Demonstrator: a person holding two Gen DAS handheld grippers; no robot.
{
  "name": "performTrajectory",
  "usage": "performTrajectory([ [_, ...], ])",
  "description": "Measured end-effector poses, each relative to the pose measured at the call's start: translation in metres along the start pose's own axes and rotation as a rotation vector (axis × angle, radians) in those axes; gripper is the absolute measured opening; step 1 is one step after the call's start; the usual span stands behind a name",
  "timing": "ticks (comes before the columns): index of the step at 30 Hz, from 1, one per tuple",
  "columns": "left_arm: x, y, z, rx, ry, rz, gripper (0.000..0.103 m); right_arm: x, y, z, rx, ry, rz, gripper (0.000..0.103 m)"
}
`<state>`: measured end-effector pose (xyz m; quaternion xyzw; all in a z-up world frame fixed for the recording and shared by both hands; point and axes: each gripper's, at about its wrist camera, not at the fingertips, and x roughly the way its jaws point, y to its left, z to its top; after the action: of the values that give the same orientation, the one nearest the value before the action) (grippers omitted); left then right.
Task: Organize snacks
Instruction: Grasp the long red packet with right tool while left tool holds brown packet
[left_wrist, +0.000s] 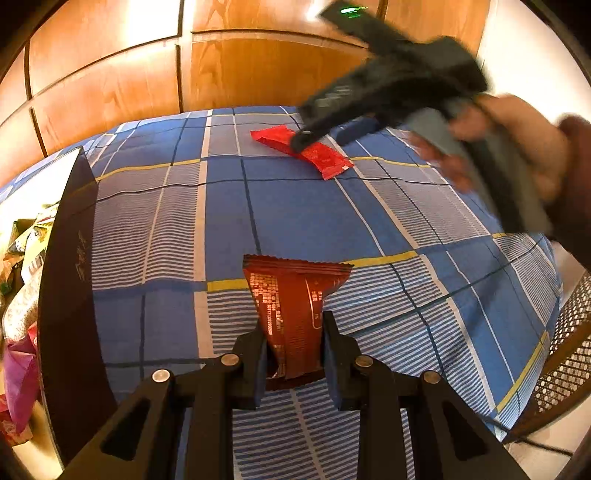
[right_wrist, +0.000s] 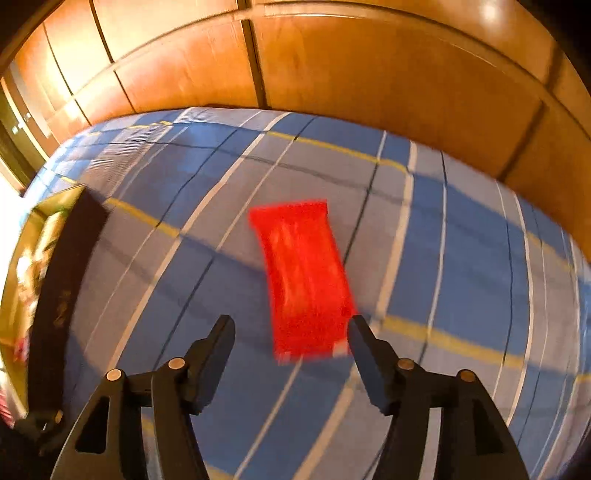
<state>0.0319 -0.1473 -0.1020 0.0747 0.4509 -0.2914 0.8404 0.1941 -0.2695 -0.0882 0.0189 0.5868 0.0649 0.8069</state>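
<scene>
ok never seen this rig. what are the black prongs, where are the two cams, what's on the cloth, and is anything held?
There is no robot arm here. A person holds a hand-operated two-finger gripper in each hand, and each gripper carries a fisheye camera that looks forward along its jaws. The black prongs at the bottom of each picture are those jaws.

In the left wrist view, the left gripper is shut on a dark red snack packet. Further off, the person's hand brings the right gripper over a bright red packet.

In the right wrist view, the right gripper is open above that same bright red packet, which lies loose on the blue checked cloth.

A dark box with more snacks stands on the left.
</scene>
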Motion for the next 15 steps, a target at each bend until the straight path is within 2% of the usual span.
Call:
performTrajectory([
  [6,0.0,-0.001,0.0,0.003,-0.005,-0.001,0.027,0.034,-0.004,0.02,-0.004,0.074,-0.005,0.064],
  [7,-0.001,-0.001,0.0,0.001,-0.005,-0.003,0.027,0.031,-0.003,0.019,-0.016,0.058,-0.013,0.056],
  [8,-0.001,-0.001,-0.001,-0.002,-0.005,-0.005,0.027,0.029,-0.001,0.018,-0.025,0.056,-0.01,0.041],
  [10,-0.001,-0.001,-0.001,-0.006,-0.007,-0.005,0.027,0.023,0.002,0.009,-0.035,0.078,0.014,0.04],
  [12,0.0,-0.001,-0.001,-0.006,-0.01,-0.002,0.027,0.015,0.01,-0.007,-0.088,0.099,0.0,0.04],
  [15,-0.001,-0.001,-0.001,-0.012,-0.014,-0.004,0.027,-0.001,0.019,-0.04,-0.119,0.148,0.054,0.04],
])
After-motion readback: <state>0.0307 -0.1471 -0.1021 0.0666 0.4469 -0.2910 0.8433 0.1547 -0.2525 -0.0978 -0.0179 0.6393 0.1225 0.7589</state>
